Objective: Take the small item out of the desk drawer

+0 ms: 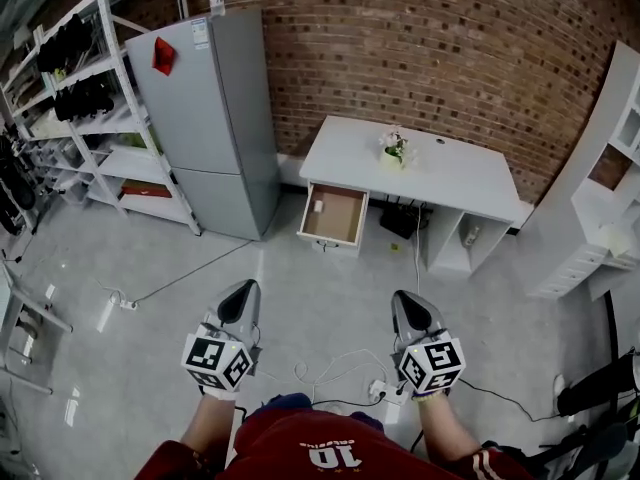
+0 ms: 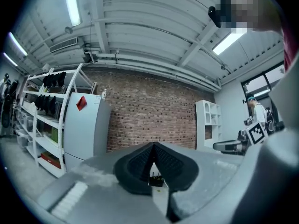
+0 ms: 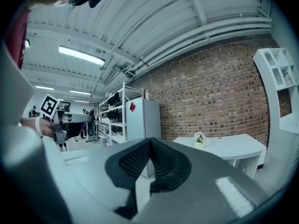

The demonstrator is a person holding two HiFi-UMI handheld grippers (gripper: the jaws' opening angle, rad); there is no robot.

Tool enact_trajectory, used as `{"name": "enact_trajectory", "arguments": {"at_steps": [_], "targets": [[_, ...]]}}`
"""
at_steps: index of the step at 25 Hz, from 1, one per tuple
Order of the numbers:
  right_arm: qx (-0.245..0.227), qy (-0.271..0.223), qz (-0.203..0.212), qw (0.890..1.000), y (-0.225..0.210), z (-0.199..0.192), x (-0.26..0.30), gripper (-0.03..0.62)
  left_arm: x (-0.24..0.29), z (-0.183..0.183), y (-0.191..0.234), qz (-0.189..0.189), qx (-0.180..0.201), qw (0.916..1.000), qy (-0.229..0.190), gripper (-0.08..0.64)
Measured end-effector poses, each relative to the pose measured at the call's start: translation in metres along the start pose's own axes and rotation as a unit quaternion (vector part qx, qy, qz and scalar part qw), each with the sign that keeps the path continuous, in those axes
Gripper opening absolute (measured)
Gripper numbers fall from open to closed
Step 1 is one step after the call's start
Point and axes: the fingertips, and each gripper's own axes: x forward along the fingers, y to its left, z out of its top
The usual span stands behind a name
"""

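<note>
A white desk (image 1: 440,173) stands against the brick wall, well ahead of me. Its wooden drawer (image 1: 335,215) at the left is pulled open, and a small pale item (image 1: 318,206) lies inside near the left wall. My left gripper (image 1: 240,295) and right gripper (image 1: 407,301) are held side by side over the grey floor, far short of the desk. Both are shut with the tips touching and nothing between them. The right gripper (image 3: 149,141) view shows the desk (image 3: 229,146) from the side. The left gripper (image 2: 153,146) points toward the brick wall.
A grey fridge (image 1: 210,118) stands left of the desk, with metal shelving (image 1: 95,118) beyond it. A white shelf unit (image 1: 600,208) is at the right. A small flower pot (image 1: 396,149) sits on the desk. Cables and a power strip (image 1: 380,390) lie on the floor near my feet.
</note>
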Motion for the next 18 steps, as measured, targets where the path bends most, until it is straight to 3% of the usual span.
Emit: {"name": "enact_trajectory", "arguments": {"at_steps": [4, 18], "targets": [[0.016, -0.001, 0.007, 1.000, -0.010, -0.005, 0.010, -0.003, 0.009, 0.001, 0.003, 0.010, 0.021, 0.9997, 0.008, 0.003], [0.009, 0.023, 0.026, 0.999, -0.037, -0.012, 0.096, -0.003, 0.094, -0.015, 0.049, 0.012, 0.003, 0.9999, 0.006, 0.003]]}}
